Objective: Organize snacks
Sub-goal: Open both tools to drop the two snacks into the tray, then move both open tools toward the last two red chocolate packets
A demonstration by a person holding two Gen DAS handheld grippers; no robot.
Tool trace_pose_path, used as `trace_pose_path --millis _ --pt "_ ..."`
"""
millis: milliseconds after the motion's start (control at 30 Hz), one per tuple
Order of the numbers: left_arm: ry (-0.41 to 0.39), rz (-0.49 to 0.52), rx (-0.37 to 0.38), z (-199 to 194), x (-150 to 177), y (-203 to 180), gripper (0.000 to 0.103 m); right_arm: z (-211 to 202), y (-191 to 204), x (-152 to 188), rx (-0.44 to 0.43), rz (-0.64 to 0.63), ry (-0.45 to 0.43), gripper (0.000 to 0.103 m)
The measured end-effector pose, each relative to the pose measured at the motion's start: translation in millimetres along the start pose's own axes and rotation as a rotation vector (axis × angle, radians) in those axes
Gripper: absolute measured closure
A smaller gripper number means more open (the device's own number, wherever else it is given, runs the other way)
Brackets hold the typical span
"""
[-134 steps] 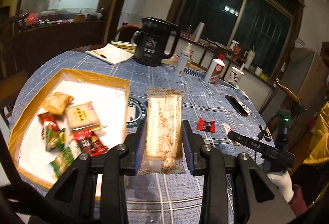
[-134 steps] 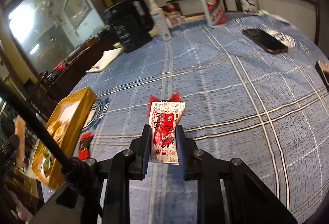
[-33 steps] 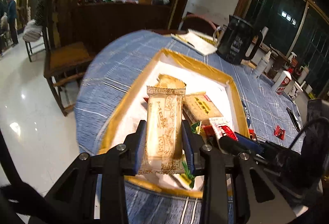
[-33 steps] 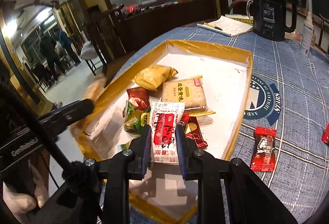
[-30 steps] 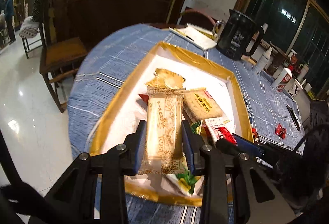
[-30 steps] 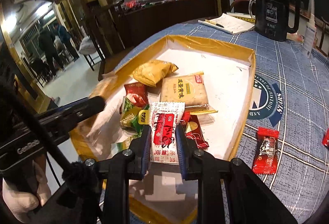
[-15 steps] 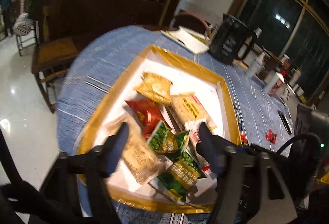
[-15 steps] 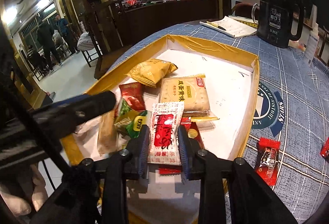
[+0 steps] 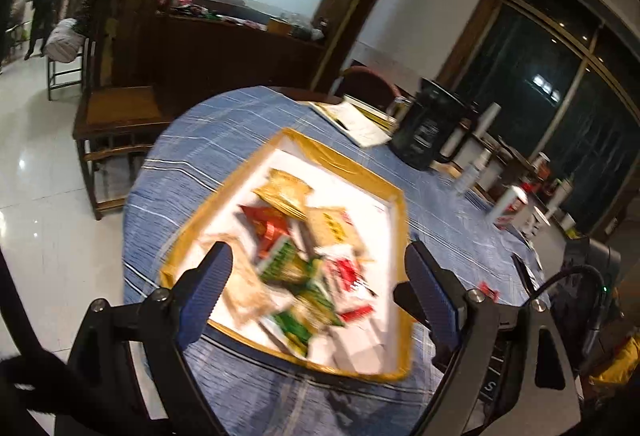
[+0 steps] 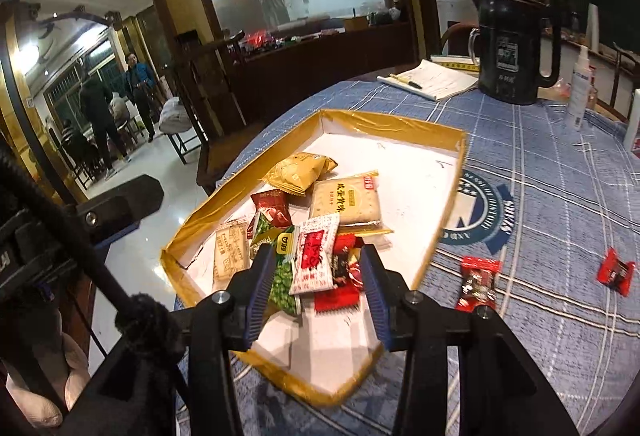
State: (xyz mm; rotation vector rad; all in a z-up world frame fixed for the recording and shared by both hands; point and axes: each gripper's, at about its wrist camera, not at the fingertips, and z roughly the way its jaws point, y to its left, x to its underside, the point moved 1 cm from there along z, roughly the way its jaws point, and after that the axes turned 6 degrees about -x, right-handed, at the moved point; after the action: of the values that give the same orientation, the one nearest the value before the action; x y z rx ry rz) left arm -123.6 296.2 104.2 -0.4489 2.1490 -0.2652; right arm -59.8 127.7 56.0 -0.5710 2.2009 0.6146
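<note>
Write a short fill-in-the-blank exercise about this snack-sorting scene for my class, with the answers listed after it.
1. The snacks lie in a box with a ____ rim.
2. Both the left gripper and the right gripper are ____.
3. Two red snack packets lie on the blue ____ beside the box.
4. The black jug stands next to a ____.

Answers: gold; open; tablecloth; notebook

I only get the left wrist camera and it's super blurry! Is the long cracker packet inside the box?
Observer: Yes. The long beige packet lies flat inside the gold tray, by its left wall.
Operator: Is the other grabber holding something?
Observer: No. The right gripper is open, and the white-and-red packet lies loose in the tray below it.
Operator: Any snacks outside?
Observer: Two, on the tablecloth right of the tray: a long red packet and a small red packet.
</note>
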Motion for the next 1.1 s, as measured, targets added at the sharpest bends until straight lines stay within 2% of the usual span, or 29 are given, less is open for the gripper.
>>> trace_pose_path --millis 267,333,400,500,767,1100 --pt "-0.091 0.11 -0.001 -31.3 9.4 -45.3 0.012 -37.6 -16.2 9.8 0.008 0.033 -0.058 0.059" --pt "-0.108 0.121 0.026 -37.2 12.7 -52.7 0.011 -48.3 -21.5 13.0 0.009 0.042 -0.074 0.059" --pt "-0.085 0.121 0.067 -37.5 16.3 -60.5 0.011 -58.1 -25.9 16.1 0.012 0.044 -0.087 0.059" --pt "-0.032 0.163 0.039 -31.3 24.4 -79.6 0.011 -71.1 -34.4 21.3 0.015 0.053 -0.104 0.059" --pt "-0.031 0.248 0.062 -35.7 41.9 -124.9 0.011 -104.3 -70.0 35.7 0.055 0.114 -0.147 0.058" --pt "0.027 0.242 0.111 -16.0 49.5 -142.5 0.011 -127.8 -117.3 56.4 0.13 0.182 -0.147 0.058"
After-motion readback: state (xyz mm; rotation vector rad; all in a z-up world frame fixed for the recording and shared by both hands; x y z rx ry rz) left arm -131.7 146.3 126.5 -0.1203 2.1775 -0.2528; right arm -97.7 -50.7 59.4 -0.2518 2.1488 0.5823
